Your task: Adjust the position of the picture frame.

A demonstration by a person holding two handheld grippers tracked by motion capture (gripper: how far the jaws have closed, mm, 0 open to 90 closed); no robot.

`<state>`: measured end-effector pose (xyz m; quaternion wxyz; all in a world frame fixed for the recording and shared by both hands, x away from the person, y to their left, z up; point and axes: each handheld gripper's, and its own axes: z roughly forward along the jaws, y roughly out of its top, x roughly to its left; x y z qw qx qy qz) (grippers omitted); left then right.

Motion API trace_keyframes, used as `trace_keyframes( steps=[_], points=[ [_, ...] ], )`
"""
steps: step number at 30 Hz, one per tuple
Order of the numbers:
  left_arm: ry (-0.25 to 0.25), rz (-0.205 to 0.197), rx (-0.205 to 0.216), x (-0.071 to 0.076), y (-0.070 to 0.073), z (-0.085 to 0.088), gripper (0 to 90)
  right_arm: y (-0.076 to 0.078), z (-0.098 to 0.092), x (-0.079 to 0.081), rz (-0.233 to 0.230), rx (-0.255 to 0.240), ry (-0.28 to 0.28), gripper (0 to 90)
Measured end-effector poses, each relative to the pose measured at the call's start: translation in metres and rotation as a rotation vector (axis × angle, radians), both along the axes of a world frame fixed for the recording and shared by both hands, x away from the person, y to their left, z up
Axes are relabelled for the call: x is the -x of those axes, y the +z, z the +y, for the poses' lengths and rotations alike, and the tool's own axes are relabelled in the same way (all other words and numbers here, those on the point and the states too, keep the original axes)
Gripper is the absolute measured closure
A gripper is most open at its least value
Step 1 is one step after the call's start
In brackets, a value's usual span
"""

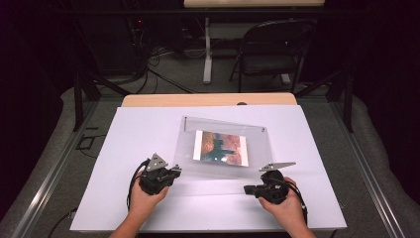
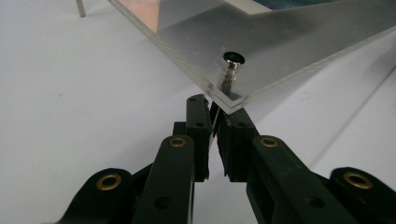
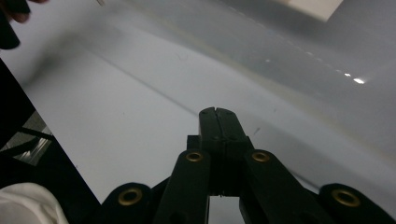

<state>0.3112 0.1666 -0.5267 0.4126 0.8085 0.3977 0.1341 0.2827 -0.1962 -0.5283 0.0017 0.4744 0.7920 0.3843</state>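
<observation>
Clear acrylic photo frame (image 1: 223,148), a landscape print (image 1: 220,146) sandwiched inside, is laid near the middle of the white table (image 1: 124,148). Its near-left corner is raised off the surface — apparently pinched edge-on by the left gripper (image 2: 215,114), jaws narrow, just below a metal standoff screw (image 2: 231,65). The right gripper (image 3: 218,114) is held fully closed, empty, over bare table beside the frame's near-right edge.

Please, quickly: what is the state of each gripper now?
Left gripper: nearly shut at the corner of the acrylic frame; a real grip cannot be told.
Right gripper: shut, holding nothing.
</observation>
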Motion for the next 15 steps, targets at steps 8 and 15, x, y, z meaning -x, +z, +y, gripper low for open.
trace_keyframes(
  steps=[8, 15],
  points=[
    [-0.038, 0.004, 0.004, 0.010, 0.002, -0.006, 83.9, -0.004, -0.007, -0.018, 0.021, 0.042, -0.086, 90.0],
    [-0.075, 0.001, 0.010, 0.016, 0.000, -0.017, 84.4, -0.007, -0.009, -0.032, 0.060, 0.043, -0.102, 90.0]
  ],
)
